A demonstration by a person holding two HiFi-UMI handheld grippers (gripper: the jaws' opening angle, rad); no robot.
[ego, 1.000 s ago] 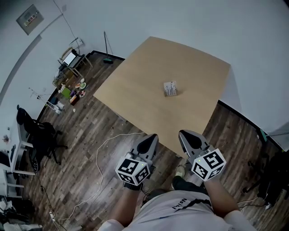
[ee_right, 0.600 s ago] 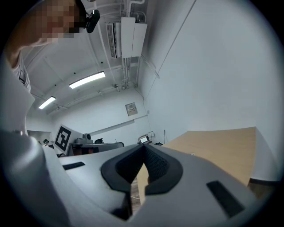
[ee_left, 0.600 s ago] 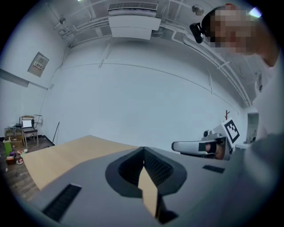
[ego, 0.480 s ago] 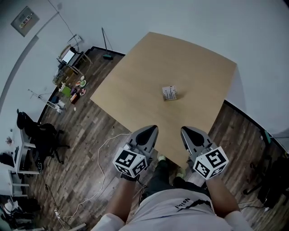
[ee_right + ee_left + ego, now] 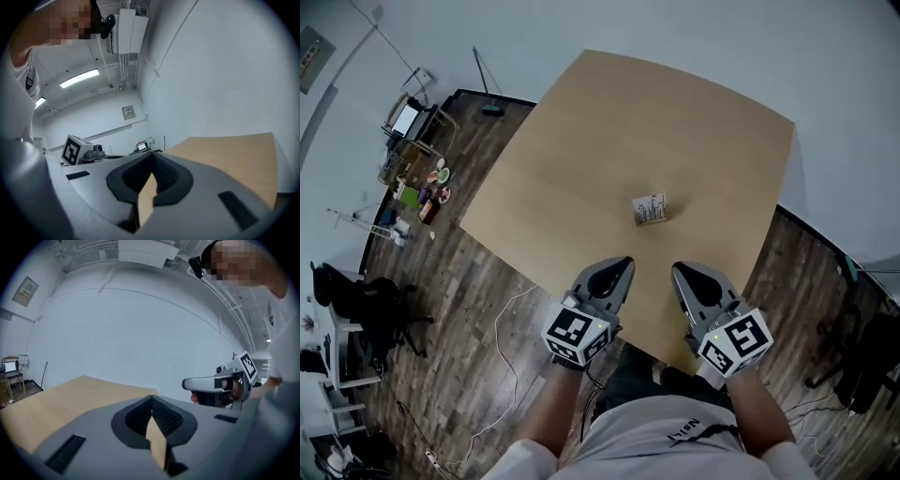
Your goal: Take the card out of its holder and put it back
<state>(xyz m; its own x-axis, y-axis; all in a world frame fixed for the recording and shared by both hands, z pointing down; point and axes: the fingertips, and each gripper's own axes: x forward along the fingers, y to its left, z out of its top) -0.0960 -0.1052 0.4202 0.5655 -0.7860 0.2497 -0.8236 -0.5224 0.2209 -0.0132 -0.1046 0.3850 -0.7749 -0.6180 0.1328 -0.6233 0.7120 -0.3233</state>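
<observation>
A small card holder with a card (image 5: 650,209) sits on the tan table (image 5: 581,159), right of its middle. Both grippers hover side by side over the table's near edge, well short of the holder. My left gripper (image 5: 620,267) is shut with nothing in it, and my right gripper (image 5: 682,273) is shut and empty as well. In the left gripper view the jaws (image 5: 152,399) meet at the tips, with the right gripper (image 5: 218,383) off to the right. The right gripper view shows its jaws (image 5: 152,155) closed over the table (image 5: 234,154). Neither gripper view shows the holder.
The table stands on a dark wood floor with a white cable (image 5: 502,328) trailing on it. A black chair (image 5: 366,305) and a shelf of small items (image 5: 417,178) are far left. White walls run behind the table's far edges.
The person has stepped closer to the table, and both grippers now reach over its near edge. The card holder has stayed where it was. Both grippers remain shut.
</observation>
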